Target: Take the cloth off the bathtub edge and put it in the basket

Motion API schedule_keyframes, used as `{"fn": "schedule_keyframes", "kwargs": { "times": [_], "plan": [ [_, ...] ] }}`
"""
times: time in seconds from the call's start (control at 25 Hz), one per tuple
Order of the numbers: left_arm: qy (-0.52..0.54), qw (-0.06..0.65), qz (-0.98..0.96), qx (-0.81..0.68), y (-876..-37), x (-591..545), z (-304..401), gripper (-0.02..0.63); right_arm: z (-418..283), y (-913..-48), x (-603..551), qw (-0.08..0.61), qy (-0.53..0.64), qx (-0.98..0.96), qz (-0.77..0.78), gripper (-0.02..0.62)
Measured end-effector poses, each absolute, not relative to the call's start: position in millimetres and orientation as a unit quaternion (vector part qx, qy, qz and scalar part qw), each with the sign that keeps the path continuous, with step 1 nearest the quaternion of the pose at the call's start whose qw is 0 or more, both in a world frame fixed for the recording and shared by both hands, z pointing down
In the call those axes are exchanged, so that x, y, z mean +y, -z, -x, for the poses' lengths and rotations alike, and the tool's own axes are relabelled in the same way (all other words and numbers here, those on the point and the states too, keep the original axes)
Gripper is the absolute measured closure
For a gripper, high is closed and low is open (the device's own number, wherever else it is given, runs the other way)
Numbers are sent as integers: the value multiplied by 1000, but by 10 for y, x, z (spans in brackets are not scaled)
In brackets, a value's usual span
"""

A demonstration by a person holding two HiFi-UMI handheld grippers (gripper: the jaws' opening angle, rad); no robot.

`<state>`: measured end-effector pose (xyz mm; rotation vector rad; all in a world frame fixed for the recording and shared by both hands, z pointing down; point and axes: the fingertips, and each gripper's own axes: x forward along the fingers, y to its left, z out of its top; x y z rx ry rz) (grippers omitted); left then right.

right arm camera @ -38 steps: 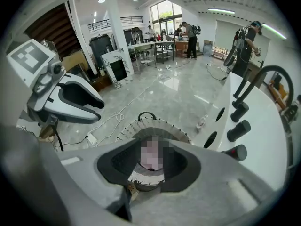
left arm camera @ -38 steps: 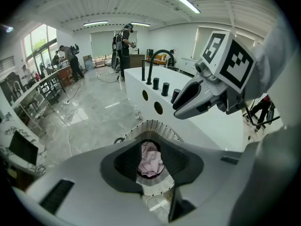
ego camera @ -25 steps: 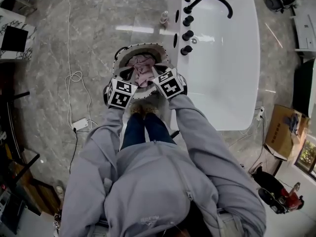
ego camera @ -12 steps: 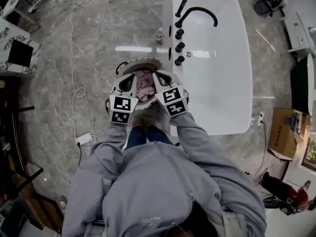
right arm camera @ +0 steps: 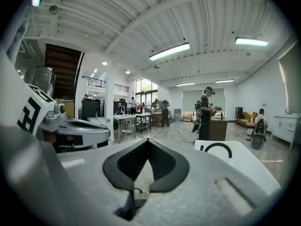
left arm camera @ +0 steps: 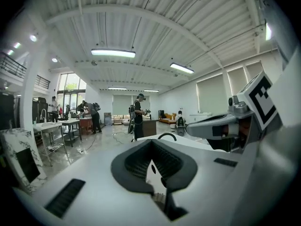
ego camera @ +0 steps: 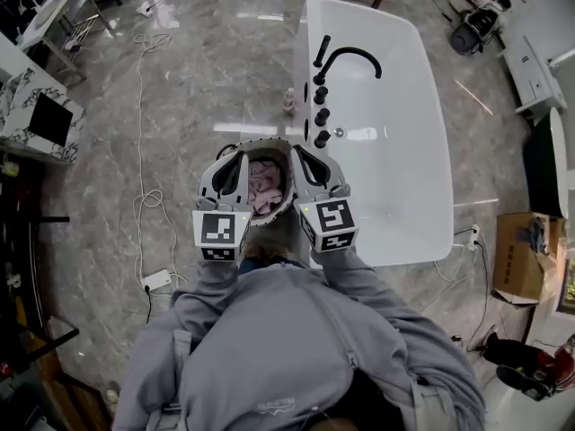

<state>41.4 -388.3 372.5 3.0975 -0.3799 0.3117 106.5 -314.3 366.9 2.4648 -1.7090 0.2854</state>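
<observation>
A pink cloth [ego camera: 266, 189] lies crumpled inside the round basket [ego camera: 269, 146], which stands on the floor by the white bathtub [ego camera: 395, 151]. My left gripper [ego camera: 240, 155] and right gripper [ego camera: 297, 150] hover side by side above the basket, one over each side of its rim. Both are shut with nothing between the pads. In the left gripper view the left gripper [left arm camera: 151, 149] points level across the room, away from the cloth. The right gripper [right arm camera: 147, 145] points the same way, with the bathtub [right arm camera: 235, 161] beneath it. The bathtub edge shows no cloth.
A black faucet [ego camera: 347, 56] and several black knobs [ego camera: 319, 115] line the tub's left edge. A small bottle [ego camera: 289, 100] stands on the floor beside it. A white cable and power strip [ego camera: 154, 281] lie at the left. A cardboard box [ego camera: 517, 259] sits at the right. People [left arm camera: 137, 117] stand far off.
Both grippers lifted out of the basket and drew back toward the person, their jaws swinging up to point forward. The pink cloth stayed in the basket.
</observation>
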Motion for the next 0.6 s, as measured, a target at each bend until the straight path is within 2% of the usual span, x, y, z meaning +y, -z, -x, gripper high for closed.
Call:
{"fn": "schedule_keyframes", "kwargs": {
  "times": [0.32, 0.6],
  "plan": [
    [-54, -20, -989, -136, -3331, -3722, -225, 601, -893, -3396, -2980, 42, -58, -558, -827, 591],
    [-51, -9, -991, -124, -3305, -3669, -233, 601, -873, -3360, -2978, 46, -52, -557, -828, 591]
  ]
}}
